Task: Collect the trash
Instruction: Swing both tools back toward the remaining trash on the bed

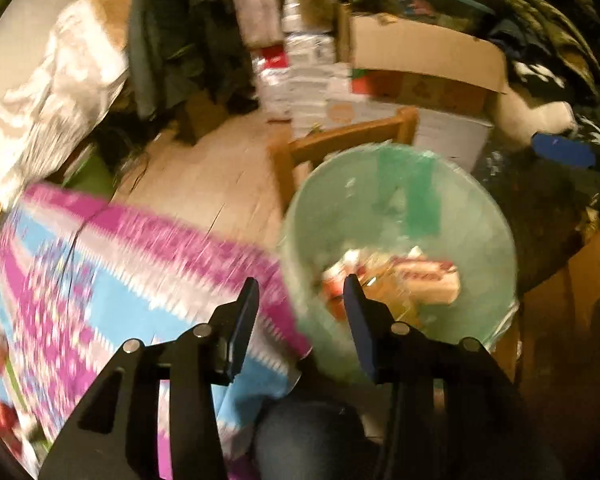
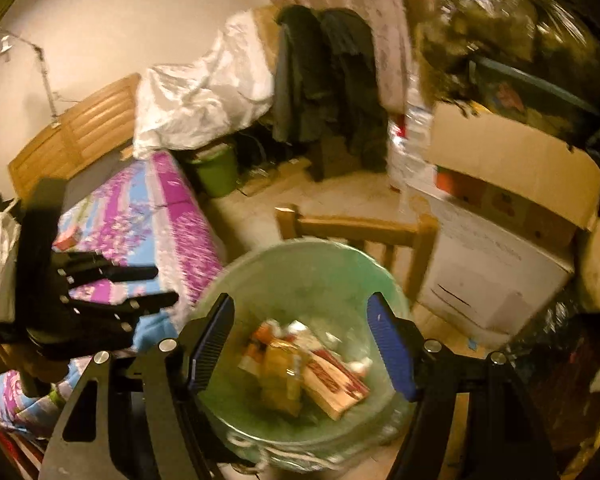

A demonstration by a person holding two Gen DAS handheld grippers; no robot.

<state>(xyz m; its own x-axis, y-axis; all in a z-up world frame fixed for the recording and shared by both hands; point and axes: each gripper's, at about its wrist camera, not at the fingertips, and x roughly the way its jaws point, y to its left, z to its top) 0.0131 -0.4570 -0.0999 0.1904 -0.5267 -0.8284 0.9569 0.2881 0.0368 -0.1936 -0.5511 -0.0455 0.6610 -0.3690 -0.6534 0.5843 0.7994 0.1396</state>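
Purple, blue and white patterned bedding (image 2: 140, 220) covered the bed, which lay directly left of the green bin (image 2: 384, 280), its corner close against the bin's rim. A white crumpled bundle (image 2: 196, 108) sat at the bed's far end, well beyond the bin. A brown cardboard box (image 2: 512, 168) rested on a white box or cabinet (image 2: 492, 276) to the right of the bin, with a dark heap of bagged material (image 2: 520, 40) above it. Dark garments (image 2: 324, 76) hung behind the bin, across the floor. A wooden chair back (image 2: 360, 226) stood just behind the bin's far rim. A small green bucket (image 2: 216, 170) stood on the floor at the bed's far corner, well apart from the bin.

The bin was lined with a pale translucent bag. At its bottom lay the trash (image 2: 312, 364): a red-and-white flat packet, a yellowish wrapper and other small packets, too blurred to identify further.

The right gripper (image 2: 302, 346) was directly above the bin's mouth, jaws spread wide, holding nothing. The left gripper (image 1: 300, 324) was above the bin's left rim, one finger over the bedding and one over the bin, jaws likewise parted and empty. In the right wrist view it appeared over the bed, left of the bin.
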